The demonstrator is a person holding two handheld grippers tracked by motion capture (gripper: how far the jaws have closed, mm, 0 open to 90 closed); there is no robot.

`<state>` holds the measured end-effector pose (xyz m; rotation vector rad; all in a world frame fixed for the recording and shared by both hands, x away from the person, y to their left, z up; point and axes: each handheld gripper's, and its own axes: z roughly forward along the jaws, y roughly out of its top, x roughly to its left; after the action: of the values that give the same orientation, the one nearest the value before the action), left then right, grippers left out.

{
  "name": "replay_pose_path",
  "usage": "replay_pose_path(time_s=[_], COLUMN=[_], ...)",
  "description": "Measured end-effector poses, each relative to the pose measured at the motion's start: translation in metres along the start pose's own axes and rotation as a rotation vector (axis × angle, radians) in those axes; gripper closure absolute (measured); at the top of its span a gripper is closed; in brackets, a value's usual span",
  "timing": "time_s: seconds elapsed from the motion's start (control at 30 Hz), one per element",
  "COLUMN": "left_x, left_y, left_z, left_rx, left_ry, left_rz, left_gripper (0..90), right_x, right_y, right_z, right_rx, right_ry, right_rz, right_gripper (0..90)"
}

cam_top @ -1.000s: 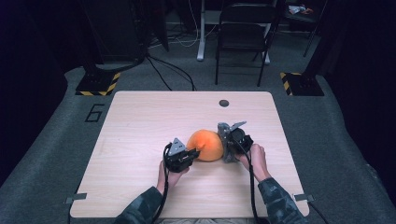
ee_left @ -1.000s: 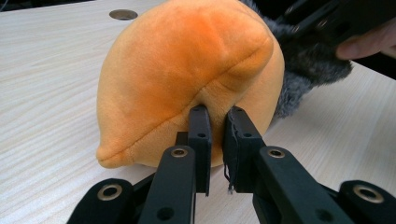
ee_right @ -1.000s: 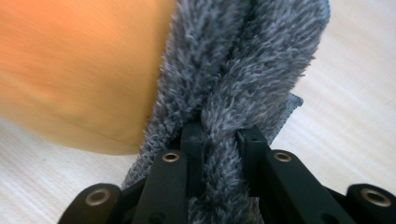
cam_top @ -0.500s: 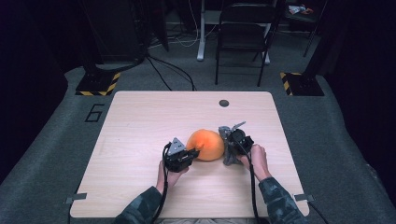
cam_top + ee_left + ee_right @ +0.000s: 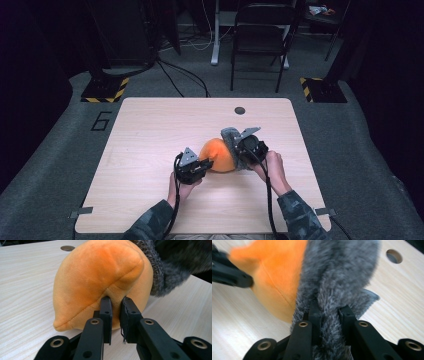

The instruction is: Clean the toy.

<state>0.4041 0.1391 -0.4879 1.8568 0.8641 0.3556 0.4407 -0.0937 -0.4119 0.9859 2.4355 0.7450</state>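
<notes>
The orange plush toy [image 5: 218,156], lying just below the middle of the table [image 5: 150,130] in the high view, looks light, soft and squashy, so it is best taken by a pinch of fabric or the grey furry sock [image 5: 233,145] half over it. The left gripper [image 5: 115,305] is clenched on a fold of orange plush, while the right gripper [image 5: 329,312] grasps the fuzzy grey cuff

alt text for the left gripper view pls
An orange plush toy lies on a pale wooden table, and the left gripper pinches a fold of its fabric between two black jaws. A fuzzy grey cloth covers the toy's far right side.
</notes>
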Motion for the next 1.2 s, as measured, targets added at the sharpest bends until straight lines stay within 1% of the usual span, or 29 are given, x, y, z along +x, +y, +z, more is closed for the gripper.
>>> replay_pose_path(time_s=[0.07, 0.1, 0.13, 0.2, 0.27, 0.3, 0.33, 0.37, 0.4, 0.43, 0.47, 0.5, 0.53, 0.57, 0.63, 0.67, 0.7, 0.73, 0.77, 0.8, 0.83, 0.9, 0.93, 1.0, 1.03, 1.07, 1.1, 1.17, 1.2], left_x=[-0.001, -0.003, -0.006, -0.009, -0.011, -0.010, -0.010, -0.009, -0.009, -0.009, -0.009, -0.009, -0.010, -0.011, -0.011, -0.011, -0.010, -0.009, -0.008, -0.008, -0.008, -0.007, -0.007, -0.008, -0.008, -0.009, -0.009, -0.009, -0.009], left_y=[0.001, 0.001, 0.002, 0.003, 0.003, 0.003, 0.003, 0.003, 0.003, 0.002, 0.001, 0.000, -0.003, -0.005, -0.006, -0.007, -0.007, -0.007, -0.007, -0.007, -0.006, -0.005, -0.003, 0.000, 0.002, 0.004, 0.005, 0.010, 0.011], left_z=[0.000, 0.000, 0.000, 0.000, 0.000, -0.001, 0.000, 0.000, 0.002, 0.004, 0.006, 0.008, 0.013, 0.015, 0.016, 0.016, 0.015, 0.015, 0.014, 0.013, 0.013, 0.011, 0.010, 0.007, 0.005, 0.003, 0.002, -0.002, -0.003], left_rx=[0.001, 0.001, 0.009, 0.022, 0.040, 0.041, 0.044, 0.041, 0.049, 0.048, 0.052, 0.057, 0.057, 0.053, 0.044, 0.033, 0.034, 0.030, 0.034, 0.033, 0.030, 0.024, 0.027, 0.020, 0.010, 0.010, 0.006, 0.024, 0.021], left_ry=[0.006, 0.016, 0.033, 0.069, 0.106, 0.122, 0.127, 0.139, 0.161, 0.170, 0.167, 0.161, 0.176, 0.190, 0.186, 0.179, 0.176, 0.171, 0.167, 0.162, 0.158, 0.147, 0.137, 0.125, 0.125, 0.112, 0.107, 0.072, 0.062], left_rz=[0.016, 0.029, 0.045, 0.076, 0.101, 0.108, 0.103, 0.104, 0.128, 0.137, 0.135, 0.132, 0.153, 0.173, 0.166, 0.157, 0.155, 0.147, 0.148, 0.145, 0.141, 0.137, 0.136, 0.130, 0.130, 0.125, 0.120, 0.087, 0.076], left_gripper=[74.2, 70.3, 66.5, 60.1, 54.7, 51.8, 50.3, 47.8, 46.3, 44.8, 43.7, 43.0, 42.7, 44.4, 52.2, 58.3, 66.8, 71.6, 73.7, 75.0, 76.5, 78.7, 79.4, 80.6, 81.1, 81.3, 81.5, 81.6, 81.7], right_x=[0.002, 0.002, 0.000, -0.005, -0.007, -0.009, -0.011, -0.012, -0.013, -0.014, -0.015, -0.015, -0.015, -0.015, -0.013, -0.013, -0.013, -0.014, -0.014, -0.014, -0.014, -0.014, -0.015, -0.016, -0.018, -0.020, -0.022, -0.024, -0.025], right_y=[-0.004, -0.007, -0.008, -0.009, -0.012, -0.013, -0.014, -0.015, -0.016, -0.016, -0.017, -0.017, -0.017, -0.016, -0.016, -0.016, -0.016, -0.016, -0.016, -0.015, -0.015, -0.015, -0.014, -0.013, -0.013, -0.012, -0.011, -0.010, -0.009], right_z=[0.013, 0.015, 0.016, 0.018, 0.020, 0.021, 0.023, 0.024, 0.024, 0.025, 0.026, 0.026, 0.026, 0.027, 0.026, 0.025, 0.025, 0.025, 0.024, 0.023, 0.023, 0.021, 0.019, 0.017, 0.015, 0.013, 0.011, 0.005, 0.001], right_rx=[0.021, 0.032, 0.028, 0.017, 0.020, 0.022, 0.008, 0.007, 0.007, 0.008, 0.000, 0.006, 0.008, -0.003, 0.006, 0.014, 0.014, 0.006, 0.011, 0.017, 0.010, 0.021, 0.034, 0.036, 0.022, 0.025, 0.021, -0.002, -0.008], right_ry=[-0.032, -0.033, -0.027, -0.027, -0.026, -0.025, -0.028, -0.022, -0.018, -0.012, -0.012, -0.015, -0.014, -0.012, -0.018, -0.020, -0.020, -0.018, -0.011, -0.008, -0.011, -0.012, -0.005, -0.009, -0.011, -0.009, 0.005, 0.013, 0.026], right_rz=[-0.017, 0.005, 0.026, 0.018, 0.049, 0.041, 0.028, 0.043, 0.050, 0.055, 0.049, 0.057, 0.062, 0.054, 0.056, 0.058, 0.061, 0.048, 0.043, 0.048, 0.043, 0.051, 0.044, 0.056, 0.055, 0.064, 0.083, 0.108, 0.115], right_gripper=[76.6, 76.6, 76.6, 76.6, 76.6, 76.7, 76.6, 76.7, 76.6, 76.6, 76.7, 76.6, 76.6, 76.6, 76.6, 76.6, 76.6, 76.6, 76.6, 76.5, 76.5, 76.5, 76.5, 76.5, 76.5, 76.6, 76.6, 76.6, 76.6])
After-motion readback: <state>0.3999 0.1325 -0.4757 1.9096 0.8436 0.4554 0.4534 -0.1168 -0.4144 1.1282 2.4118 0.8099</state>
